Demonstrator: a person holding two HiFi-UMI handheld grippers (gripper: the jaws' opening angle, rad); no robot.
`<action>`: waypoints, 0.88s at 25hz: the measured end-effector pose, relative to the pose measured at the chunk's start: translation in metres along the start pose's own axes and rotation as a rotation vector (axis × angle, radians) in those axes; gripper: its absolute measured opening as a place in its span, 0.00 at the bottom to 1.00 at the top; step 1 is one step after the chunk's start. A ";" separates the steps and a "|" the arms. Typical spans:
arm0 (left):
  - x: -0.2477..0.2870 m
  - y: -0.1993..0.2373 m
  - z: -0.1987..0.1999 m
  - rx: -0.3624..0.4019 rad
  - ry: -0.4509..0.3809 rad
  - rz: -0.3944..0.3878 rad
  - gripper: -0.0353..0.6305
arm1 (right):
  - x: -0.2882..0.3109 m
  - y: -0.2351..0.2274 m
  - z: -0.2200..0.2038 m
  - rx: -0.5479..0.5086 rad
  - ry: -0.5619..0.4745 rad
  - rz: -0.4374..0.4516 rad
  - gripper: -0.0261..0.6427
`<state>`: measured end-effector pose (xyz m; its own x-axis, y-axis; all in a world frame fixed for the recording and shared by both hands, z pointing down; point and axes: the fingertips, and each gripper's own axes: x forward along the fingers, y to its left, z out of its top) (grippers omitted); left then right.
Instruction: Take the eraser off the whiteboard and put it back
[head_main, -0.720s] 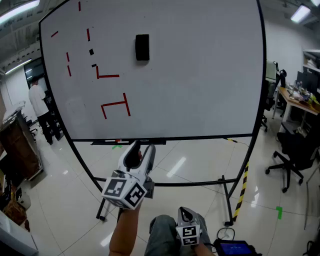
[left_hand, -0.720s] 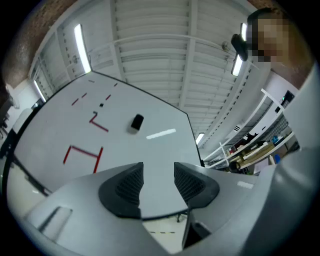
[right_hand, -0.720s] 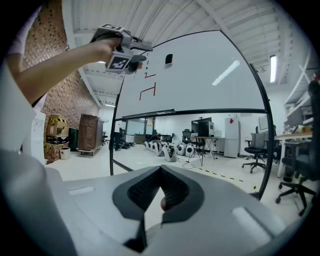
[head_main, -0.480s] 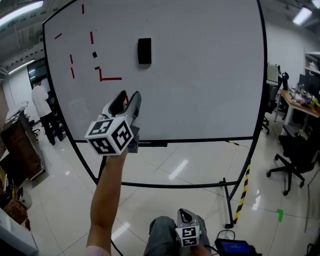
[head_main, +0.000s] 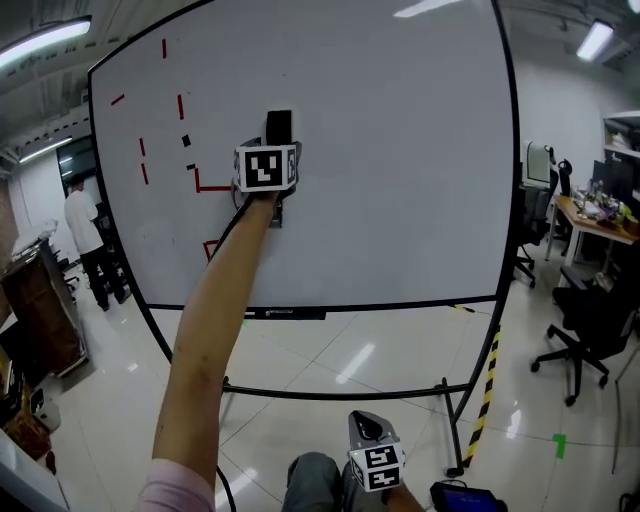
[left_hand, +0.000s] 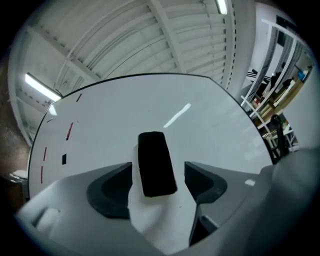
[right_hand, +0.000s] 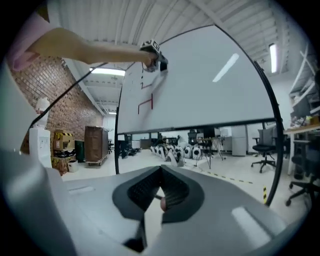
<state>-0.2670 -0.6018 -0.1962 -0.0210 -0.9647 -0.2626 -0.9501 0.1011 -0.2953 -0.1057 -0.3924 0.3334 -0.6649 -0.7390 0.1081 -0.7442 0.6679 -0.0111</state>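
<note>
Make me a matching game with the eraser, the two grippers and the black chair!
Things:
1. eraser
2. left gripper
3. right gripper
4. office chair

Matches:
A. jaws shut
B. stuck on the whiteboard
C. standing on the floor, far right in the head view
D. jaws open, either side of the eraser

Pairs: 1-B, 2-D, 3-A, 4-C

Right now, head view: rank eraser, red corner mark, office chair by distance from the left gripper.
1. eraser, between the open jaws of the left gripper.
2. red corner mark, just left, on the whiteboard.
3. office chair, far right.
</note>
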 end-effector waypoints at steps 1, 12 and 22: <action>0.008 0.003 0.001 0.006 0.007 0.027 0.53 | 0.002 -0.004 0.027 -0.011 -0.046 0.009 0.04; 0.038 0.009 0.000 -0.116 -0.060 0.035 0.49 | 0.031 -0.079 0.296 -0.171 -0.343 -0.015 0.04; 0.011 0.005 0.015 -0.083 -0.228 0.006 0.47 | 0.015 -0.121 0.349 -0.163 -0.396 -0.106 0.05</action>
<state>-0.2679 -0.6086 -0.2142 0.0350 -0.8833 -0.4675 -0.9727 0.0773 -0.2190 -0.0478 -0.5149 -0.0107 -0.5822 -0.7599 -0.2893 -0.8110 0.5680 0.1402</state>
